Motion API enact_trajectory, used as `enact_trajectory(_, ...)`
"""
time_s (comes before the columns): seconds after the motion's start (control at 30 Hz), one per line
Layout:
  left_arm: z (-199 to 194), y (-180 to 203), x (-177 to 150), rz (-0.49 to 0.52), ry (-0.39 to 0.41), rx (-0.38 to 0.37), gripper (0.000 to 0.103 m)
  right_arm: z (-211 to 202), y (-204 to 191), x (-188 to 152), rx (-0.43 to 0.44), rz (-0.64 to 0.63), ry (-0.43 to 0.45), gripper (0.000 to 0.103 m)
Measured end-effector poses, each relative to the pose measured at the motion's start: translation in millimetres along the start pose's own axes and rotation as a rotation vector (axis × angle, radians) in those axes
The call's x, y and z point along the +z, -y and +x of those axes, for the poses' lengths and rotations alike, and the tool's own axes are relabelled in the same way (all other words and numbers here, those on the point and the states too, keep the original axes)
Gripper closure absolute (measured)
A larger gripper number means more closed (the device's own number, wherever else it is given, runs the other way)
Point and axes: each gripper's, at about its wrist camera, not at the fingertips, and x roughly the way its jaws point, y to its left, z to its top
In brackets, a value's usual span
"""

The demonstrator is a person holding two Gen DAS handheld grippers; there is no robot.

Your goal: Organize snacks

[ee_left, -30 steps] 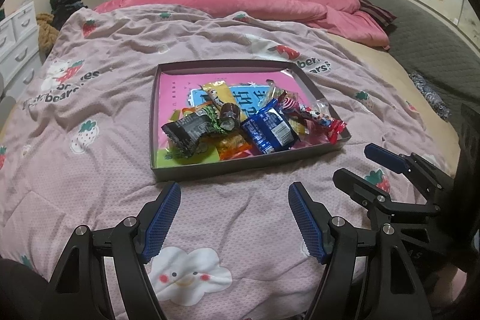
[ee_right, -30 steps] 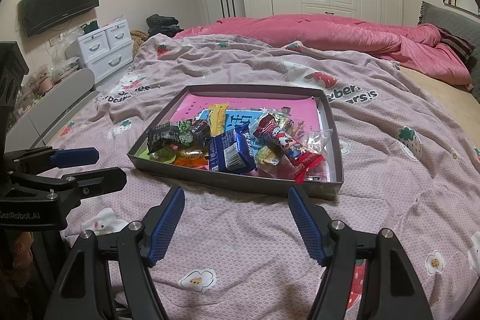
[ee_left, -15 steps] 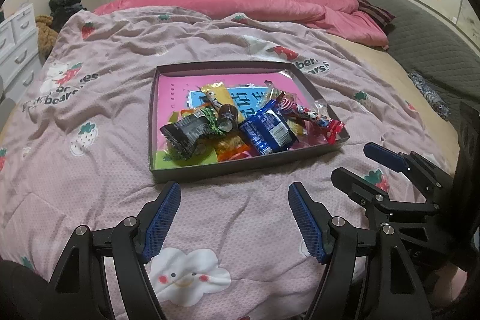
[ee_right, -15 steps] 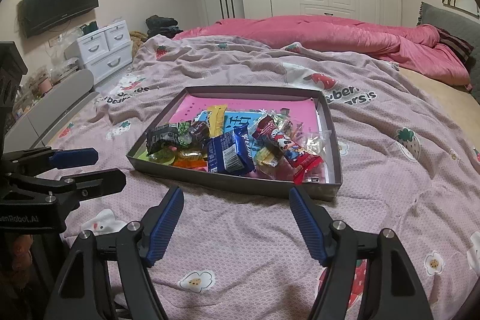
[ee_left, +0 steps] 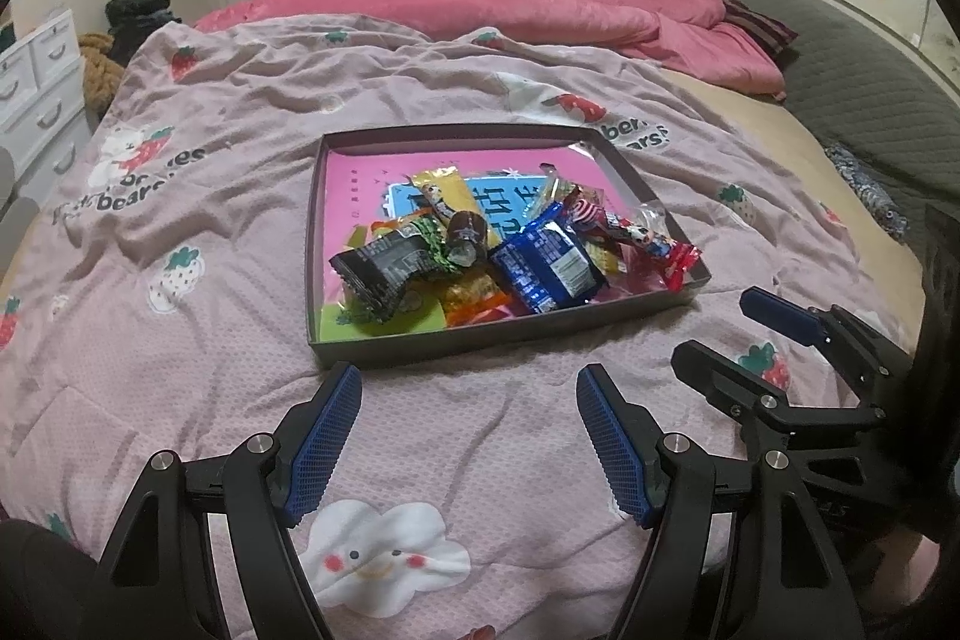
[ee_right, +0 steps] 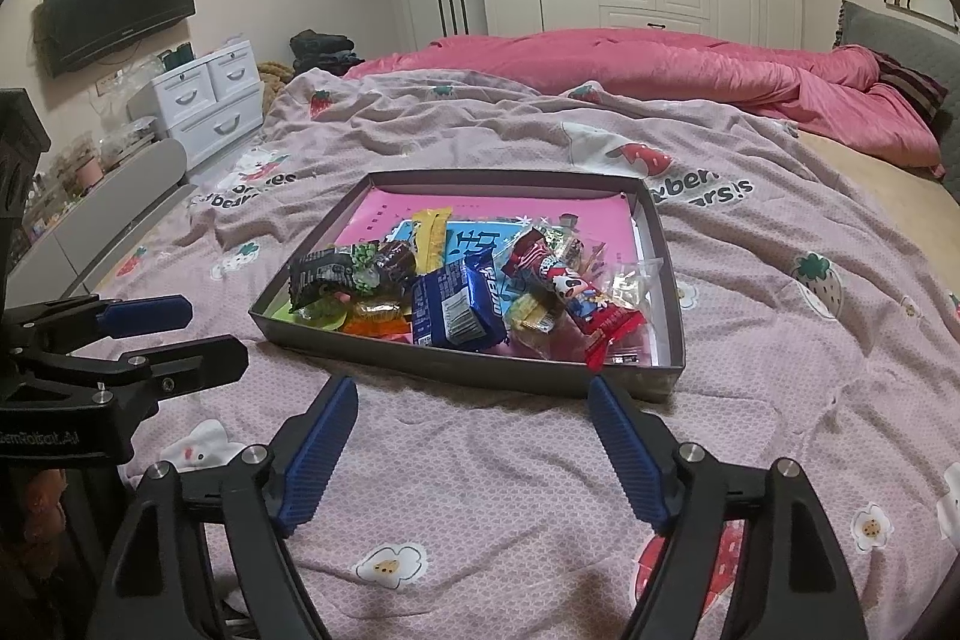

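A shallow grey tray with a pink floor lies on the bed; it also shows in the right wrist view. Several wrapped snacks are heaped in its near half: a blue packet, a black packet, a red-and-white wrapper, a yellow wrapper. My left gripper is open and empty, just short of the tray's near wall. My right gripper is open and empty, also just in front of the tray. Each gripper shows at the side of the other's view.
The tray rests on a wrinkled pink strawberry-print blanket. A bunched pink duvet lies at the far end. A grey headboard runs along the right. White drawers and a wall television stand left of the bed.
Both grippers have drifted only slightly; the tray sits a little farther off in the right wrist view. Both stay open and empty. The snacks have not moved.
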Motion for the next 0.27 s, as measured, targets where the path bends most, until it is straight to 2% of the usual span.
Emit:
enact_trajectory(0.17, -0.2, -9.9, 5.9, -0.03, 0.03, -0.001, 0.027, 5.2, 13.1, 2.6, -0.009, 0.032, 0.004, 0.013)
enact_trajectory(0.27, -1.0, -23.5, 15.6, -0.052, 0.074, 0.029, 0.027, 6.9, 25.3, 6.2, -0.029, 0.053, 0.013, 0.008)
